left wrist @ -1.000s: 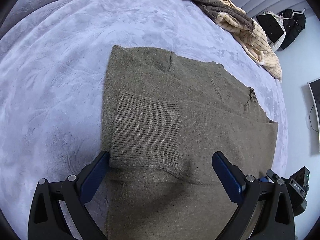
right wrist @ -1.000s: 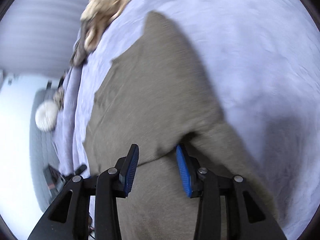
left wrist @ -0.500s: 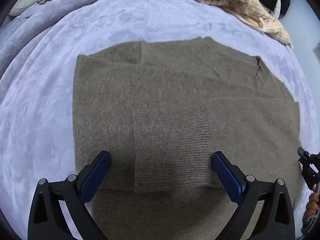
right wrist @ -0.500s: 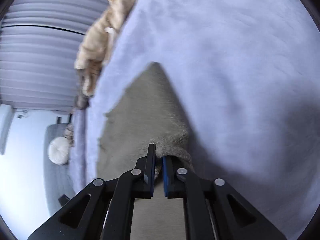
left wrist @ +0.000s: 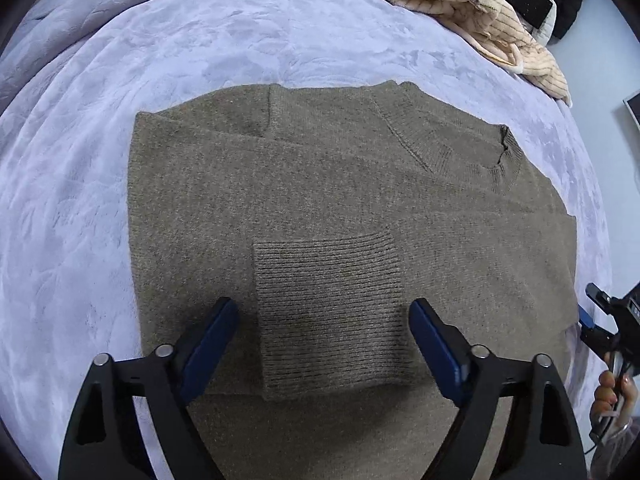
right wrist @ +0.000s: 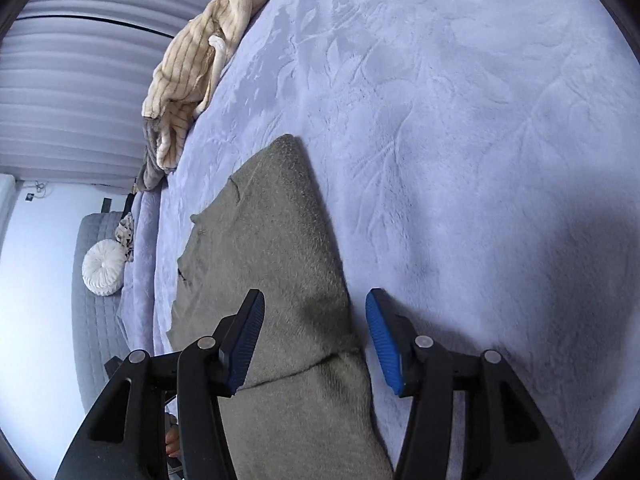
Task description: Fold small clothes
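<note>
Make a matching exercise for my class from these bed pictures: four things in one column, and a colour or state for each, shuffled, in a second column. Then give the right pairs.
Things
1. sweater
2. bedspread
3. striped blanket
4. round cushion

Colour or state
A. cream, bunched at the bed's edge
B. white, beside the bed
C. olive, laid flat with a ribbed cuff folded onto it
D. pale lilac, with a pressed leaf pattern

Pairs: 1-C, 2-D, 3-A, 4-B
</note>
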